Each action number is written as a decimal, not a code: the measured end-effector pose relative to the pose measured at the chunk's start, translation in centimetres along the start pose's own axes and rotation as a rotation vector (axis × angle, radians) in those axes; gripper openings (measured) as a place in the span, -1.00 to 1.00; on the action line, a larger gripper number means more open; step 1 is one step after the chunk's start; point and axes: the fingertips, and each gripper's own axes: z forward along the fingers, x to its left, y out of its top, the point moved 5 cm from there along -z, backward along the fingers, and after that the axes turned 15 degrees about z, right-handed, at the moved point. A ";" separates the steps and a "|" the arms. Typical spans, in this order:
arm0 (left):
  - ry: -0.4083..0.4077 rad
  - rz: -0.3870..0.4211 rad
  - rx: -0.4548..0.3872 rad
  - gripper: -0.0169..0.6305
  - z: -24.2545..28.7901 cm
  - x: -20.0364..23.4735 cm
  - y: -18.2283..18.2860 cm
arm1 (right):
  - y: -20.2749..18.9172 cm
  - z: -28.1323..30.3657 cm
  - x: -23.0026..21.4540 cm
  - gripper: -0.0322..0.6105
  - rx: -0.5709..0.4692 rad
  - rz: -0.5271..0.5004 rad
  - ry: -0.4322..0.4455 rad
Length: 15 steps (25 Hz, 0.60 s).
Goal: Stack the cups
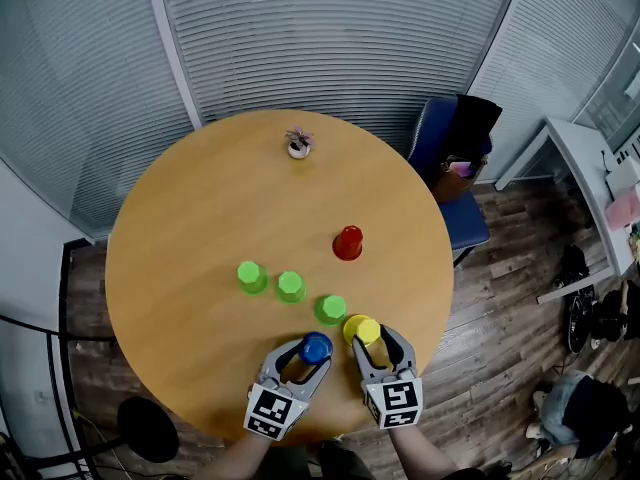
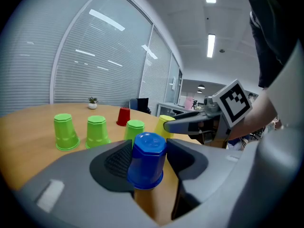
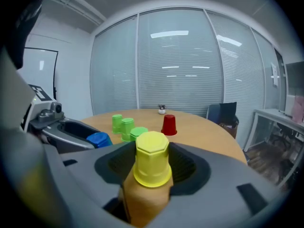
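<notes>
done: nothing stacked on the round wooden counter (image 1: pixel 200 218).
left gripper (image 1: pixel 299 356): open, blue upturned plastic cup (image 1: pixel 316 347) straddled at near edge.
right gripper (image 1: pixel 376 340): open, yellow upturned plastic cup (image 1: pixel 361 329) straddled alongside.
todo: all stacking.

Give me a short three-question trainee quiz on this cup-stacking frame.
1. How many green cups stand on the table?
2. True or false: the red cup sits stacked on a green cup.
3. Which cup stands between the jaws of the right gripper? A blue, B yellow, C red.
Key: 1 three; 2 false; 3 B, the yellow cup.
</notes>
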 end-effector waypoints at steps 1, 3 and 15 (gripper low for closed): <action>0.013 0.002 0.000 -0.23 -0.6 0.3 -0.1 | -0.1 -0.3 0.8 -0.21 0.000 -0.001 0.010; 0.047 -0.004 0.005 -0.23 -1.9 1.2 -0.5 | -0.4 -0.6 2.4 -0.21 0.003 -0.001 0.038; 0.179 -0.023 0.025 -0.23 -5.3 7.4 -2.7 | -1.1 5.0 9.6 -0.21 0.026 -0.025 0.170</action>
